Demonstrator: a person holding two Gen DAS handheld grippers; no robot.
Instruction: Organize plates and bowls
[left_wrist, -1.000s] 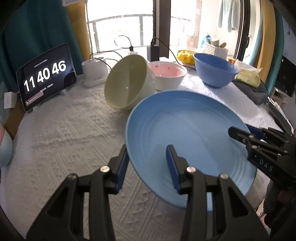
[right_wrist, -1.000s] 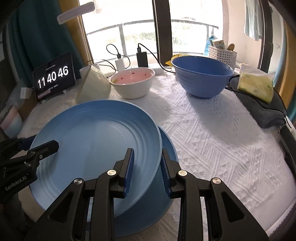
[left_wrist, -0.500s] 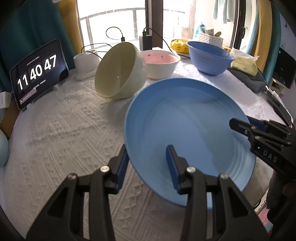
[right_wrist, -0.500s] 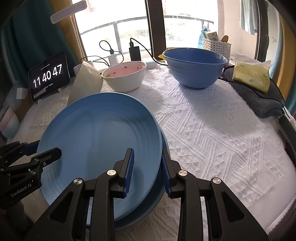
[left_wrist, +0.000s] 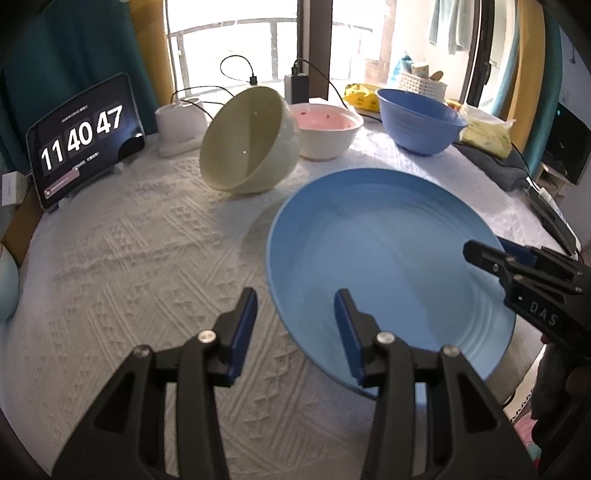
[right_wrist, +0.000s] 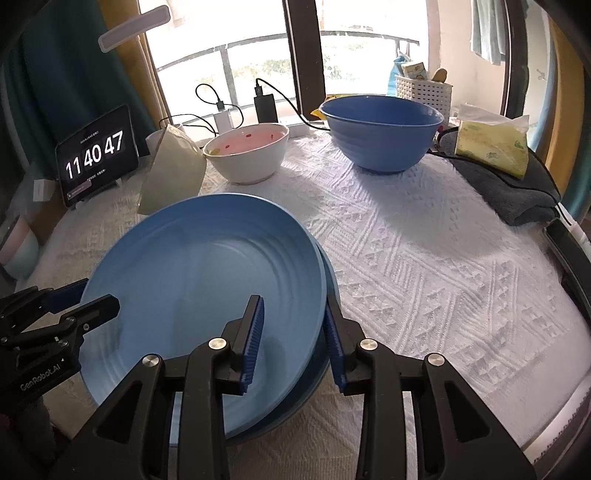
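- My left hand-held gripper (left_wrist: 295, 328) is opening; the top plate's (left_wrist: 380, 254) rim lies between its jaws, neither pad pressing on it.
- My right hand-held gripper (right_wrist: 293, 343) is also opening, straddling the opposite rim without contact.
- The top plate rests on a second blue plate (right_wrist: 325, 354), on the bench (right_wrist: 424, 266).
- Behind: a cream bowl (left_wrist: 247, 142) tipped on its side, a white bowl (left_wrist: 325, 131), a blue bowl (left_wrist: 419, 123).
- A clock tablet (left_wrist: 85, 138) stands at the left.
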